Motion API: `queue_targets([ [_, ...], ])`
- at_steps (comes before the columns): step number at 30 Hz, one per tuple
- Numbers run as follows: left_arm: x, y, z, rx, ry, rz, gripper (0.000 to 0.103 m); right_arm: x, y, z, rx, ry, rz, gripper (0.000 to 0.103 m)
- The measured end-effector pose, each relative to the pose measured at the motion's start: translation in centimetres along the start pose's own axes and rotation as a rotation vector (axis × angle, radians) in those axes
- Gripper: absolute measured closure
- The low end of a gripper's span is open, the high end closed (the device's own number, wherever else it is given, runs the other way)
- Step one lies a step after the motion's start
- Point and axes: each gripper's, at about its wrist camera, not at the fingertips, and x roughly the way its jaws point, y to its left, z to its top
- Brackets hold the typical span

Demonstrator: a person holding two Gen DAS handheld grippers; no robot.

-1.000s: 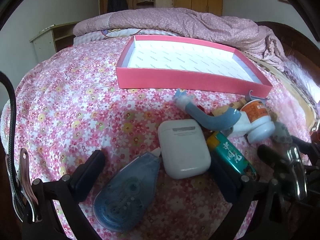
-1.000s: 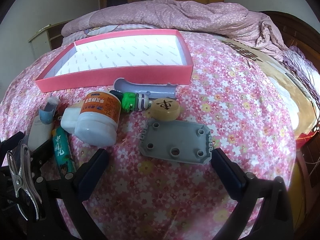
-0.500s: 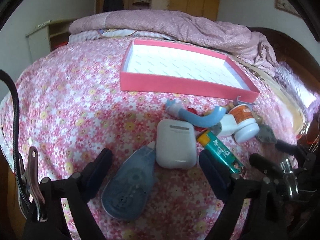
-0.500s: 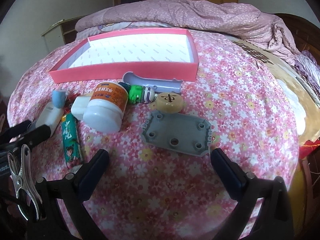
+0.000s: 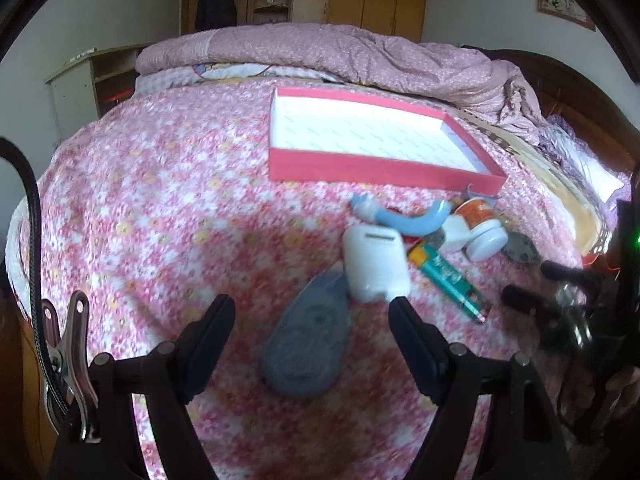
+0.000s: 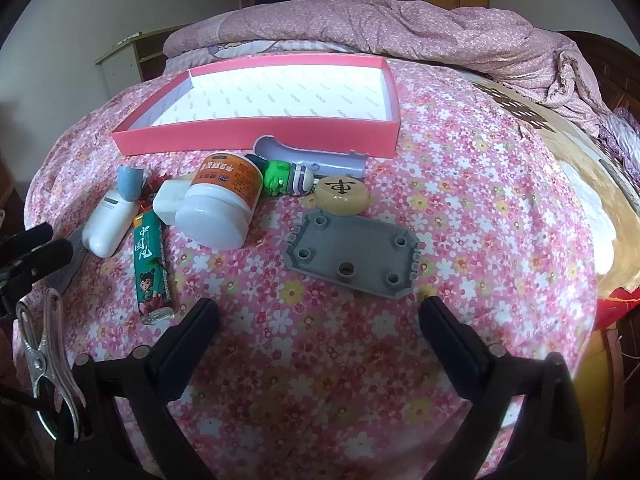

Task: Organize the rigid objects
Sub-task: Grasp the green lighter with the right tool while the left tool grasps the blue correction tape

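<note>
In the left wrist view my left gripper (image 5: 310,314) hangs over a blue correction-tape dispenser (image 5: 308,344), which lies blurred between its jaws. The jaws are closing and the pads stand clear of it. A white earbud case (image 5: 374,260), a green lighter (image 5: 448,280) and a white bottle with an orange label (image 5: 480,228) lie just beyond. My right gripper (image 6: 320,310) is closing too, with nothing between its fingers. A grey studded plate (image 6: 352,252) lies just ahead of it. Behind the plate are a wooden chess piece (image 6: 342,196) and a green toy (image 6: 286,178).
An empty pink tray (image 6: 256,132) sits further up the flowered bedspread, behind the cluster. A lavender plastic shell (image 6: 316,156) leans against its front wall. A crumpled quilt (image 6: 400,24) is piled at the head of the bed. The bed's edge drops off at the right.
The left gripper has drawn back and up, so the objects look farther off, and its jaws have narrowed around the tape dispenser. The right gripper's jaws have narrowed slightly.
</note>
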Motion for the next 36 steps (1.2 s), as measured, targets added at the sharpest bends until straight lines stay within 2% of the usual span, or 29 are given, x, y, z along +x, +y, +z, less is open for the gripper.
queue_targets([
  [2,0.1,0.2,-0.3,-0.003,0.012,-0.012,0.021,-0.5,0.0,0.0,-0.009,-0.003,0.020,0.016],
  [4,0.2,0.1,-0.6,0.004,0.019,-0.026,0.022,-1.0,0.0,0.0,-0.017,-0.004,0.045,0.021],
  [12,0.8,-0.7,-1.7,0.052,0.029,-0.024,0.025,-3.2,2.4,0.6,-0.100,-0.026,0.171,0.031],
  [14,0.8,-0.7,-1.7,0.052,0.026,-0.022,0.027,-3.3,3.5,0.8,-0.128,-0.020,0.209,0.041],
  [16,0.8,-0.7,-1.7,0.057,0.022,-0.011,0.029,-3.0,5.1,0.8,-0.180,-0.010,0.243,0.047],
  [22,0.8,-0.7,-1.9,0.066,0.017,-0.011,0.029,-1.2,8.7,1.2,-0.273,0.020,0.220,0.058],
  [25,1.0,-0.9,-1.9,0.082,0.023,-0.011,0.024,0.3,9.2,1.5,-0.285,0.052,0.192,0.065],
  [27,1.0,-1.1,-2.0,0.094,0.024,0.001,0.024,0.2,9.2,1.5,-0.286,0.039,0.181,0.067],
  [29,1.0,-1.2,-2.0,0.096,0.023,0.005,0.024,0.2,9.1,1.5,-0.286,0.037,0.163,0.077],
  [30,0.9,-1.2,-2.0,0.094,0.022,0.004,0.025,0.1,8.9,1.4,-0.281,0.043,0.163,0.077],
  [32,0.6,-1.1,-2.0,0.087,0.020,-0.027,0.038,-0.1,8.5,1.3,-0.270,0.059,0.163,0.078],
  [34,0.4,-1.3,-2.0,0.085,0.031,-0.083,0.040,-0.4,7.9,1.0,-0.262,0.075,0.166,0.078],
  [36,0.3,-1.7,-2.1,0.097,0.037,-0.103,0.042,-0.7,7.2,0.6,-0.250,0.087,0.170,0.079],
])
